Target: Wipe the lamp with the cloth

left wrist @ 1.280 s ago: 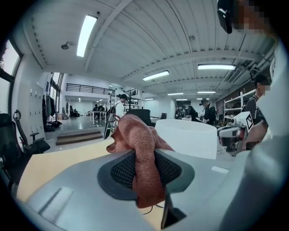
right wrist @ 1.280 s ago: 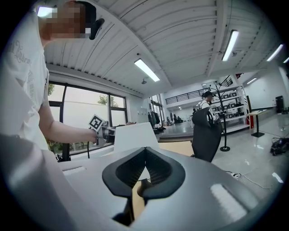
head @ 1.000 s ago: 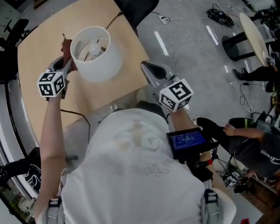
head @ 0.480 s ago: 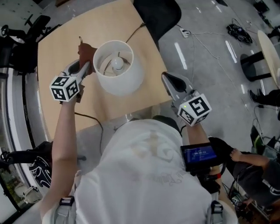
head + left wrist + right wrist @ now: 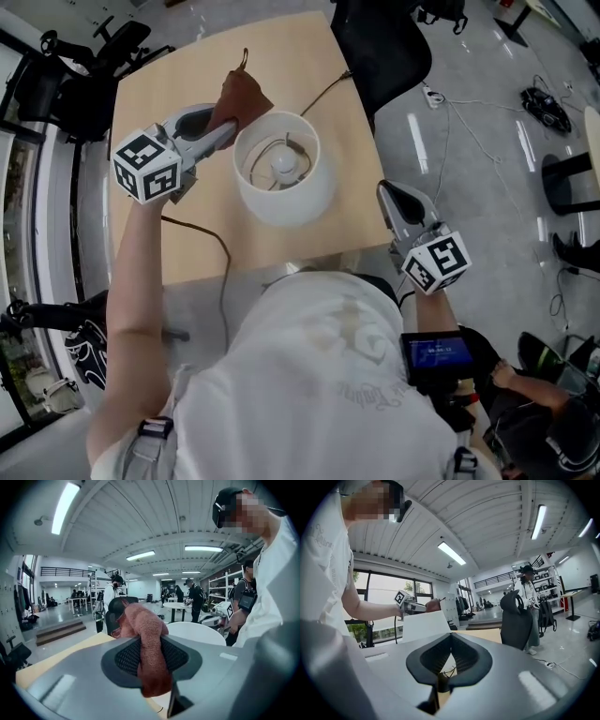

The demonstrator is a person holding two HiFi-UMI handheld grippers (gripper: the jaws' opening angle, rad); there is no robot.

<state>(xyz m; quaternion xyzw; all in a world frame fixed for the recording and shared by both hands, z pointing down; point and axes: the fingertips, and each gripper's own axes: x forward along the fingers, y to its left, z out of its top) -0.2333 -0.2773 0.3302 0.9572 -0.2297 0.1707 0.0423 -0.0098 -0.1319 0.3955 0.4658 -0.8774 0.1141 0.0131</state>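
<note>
Raised from the lamp's left flank, the left gripper point(image 5: 223, 133) now sits level with the shade's open top, and the cloth point(image 5: 241, 97) it carries has come up to the far-left of the rim. The right gripper point(image 5: 387, 195) has stayed off the table's right edge, well apart from the lamp point(image 5: 283, 195).

From the head view the lamp's base is hidden beneath its shade, and the person's shoulders cover the near edge of the table point(image 5: 169, 84). Whether the cloth touches the rim cannot be told in any view. The right gripper view shows the cloth point(image 5: 433, 604) just above the shade's point(image 5: 424, 625) top corner, small and far off.

The lamp is a plain white drum shade, open at the top, with a pale bulb point(image 5: 284, 166) in its middle. It stands near the centre of the light wooden table, and a dark cord point(image 5: 328, 94) runs off to the far right.

The cloth point(image 5: 143, 625) is reddish-brown terry. It is pinched between the left gripper's point(image 5: 151, 641) pads, bunched beyond the tips and hanging in a fold on the near side. Behind it on the right sits the white shade point(image 5: 197, 632). The right gripper's point(image 5: 451, 637) jaws are closed tip to tip with nothing between them.
</note>
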